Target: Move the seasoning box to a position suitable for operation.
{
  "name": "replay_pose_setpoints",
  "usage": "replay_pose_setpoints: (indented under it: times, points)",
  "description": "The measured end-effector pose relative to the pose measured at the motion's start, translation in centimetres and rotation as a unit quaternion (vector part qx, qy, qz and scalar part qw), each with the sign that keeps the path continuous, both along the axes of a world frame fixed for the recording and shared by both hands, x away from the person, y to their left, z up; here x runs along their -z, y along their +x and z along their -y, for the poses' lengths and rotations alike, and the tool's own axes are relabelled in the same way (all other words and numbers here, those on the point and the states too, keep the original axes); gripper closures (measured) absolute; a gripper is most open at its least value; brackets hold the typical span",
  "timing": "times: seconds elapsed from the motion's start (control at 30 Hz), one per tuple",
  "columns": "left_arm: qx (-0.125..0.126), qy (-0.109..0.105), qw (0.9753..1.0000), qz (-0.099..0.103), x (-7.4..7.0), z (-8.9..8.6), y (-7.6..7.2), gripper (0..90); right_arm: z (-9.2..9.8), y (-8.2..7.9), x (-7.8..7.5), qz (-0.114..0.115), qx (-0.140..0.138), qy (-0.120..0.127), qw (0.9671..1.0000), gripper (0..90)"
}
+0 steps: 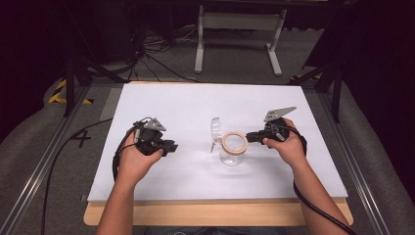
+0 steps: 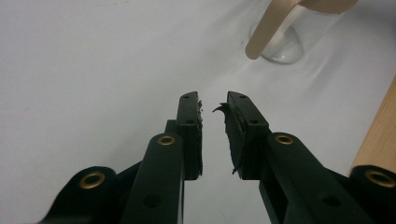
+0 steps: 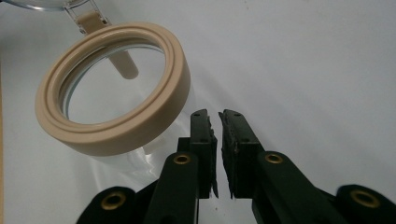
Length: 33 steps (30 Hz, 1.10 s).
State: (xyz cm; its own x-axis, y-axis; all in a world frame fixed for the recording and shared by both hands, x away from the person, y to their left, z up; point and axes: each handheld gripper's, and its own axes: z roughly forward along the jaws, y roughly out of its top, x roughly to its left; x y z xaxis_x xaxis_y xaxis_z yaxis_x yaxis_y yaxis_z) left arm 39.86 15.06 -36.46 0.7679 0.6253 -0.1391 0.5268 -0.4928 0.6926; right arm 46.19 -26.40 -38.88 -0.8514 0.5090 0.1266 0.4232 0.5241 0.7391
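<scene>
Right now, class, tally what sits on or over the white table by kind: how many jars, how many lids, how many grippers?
Clear glass jar with beige rubber rim: 1
Clear glass hinged lid, swung open: 1
Black two-jaw grippers: 2, left gripper and right gripper
Total: 4

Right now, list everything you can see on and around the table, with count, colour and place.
Jar: one, clear glass, table centre, upright, open.
Ring: one, beige, around the jar's mouth.
Lid: one, clear, hinged open behind the jar.
Table: one, white top with a wooden front edge.
Frame: one, white, on the floor beyond the table.
Cables: several, black, on the floor beyond the table.
Left gripper: one, black, left of the jar, fingers slightly apart, holding nothing.
Right gripper: one, black, beside the jar's right, fingers nearly closed, holding nothing.
</scene>
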Motion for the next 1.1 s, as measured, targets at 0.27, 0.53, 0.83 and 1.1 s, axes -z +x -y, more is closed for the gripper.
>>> replay_pose_setpoints:
  times: [0.27, 0.53, 0.83, 1.1]
  points:
    - [0.031, 0.013, 0.9994, 0.008, -0.3, 0.5, -0.1, 68.8, 0.1, 0.1, 0.1, 0.002, 0.004, 0.001, 1.0000, 83.6]
    - [0.030, 0.003, 0.9995, -0.001, -0.4, 0.8, -0.3, 63.4, -0.2, 0.3, 0.7, 0.000, -0.004, -0.004, 1.0000, 87.9]
    - [0.027, 0.006, 0.9995, -0.017, -0.1, 0.8, -0.4, 64.2, -0.9, 1.0, 2.3, -0.018, -0.012, -0.012, 0.9997, 89.5]
    - [0.023, 0.008, 0.9995, -0.022, -0.2, 0.4, -0.5, 64.2, -1.7, 1.4, 3.3, -0.025, -0.028, -0.012, 0.9992, 89.6]
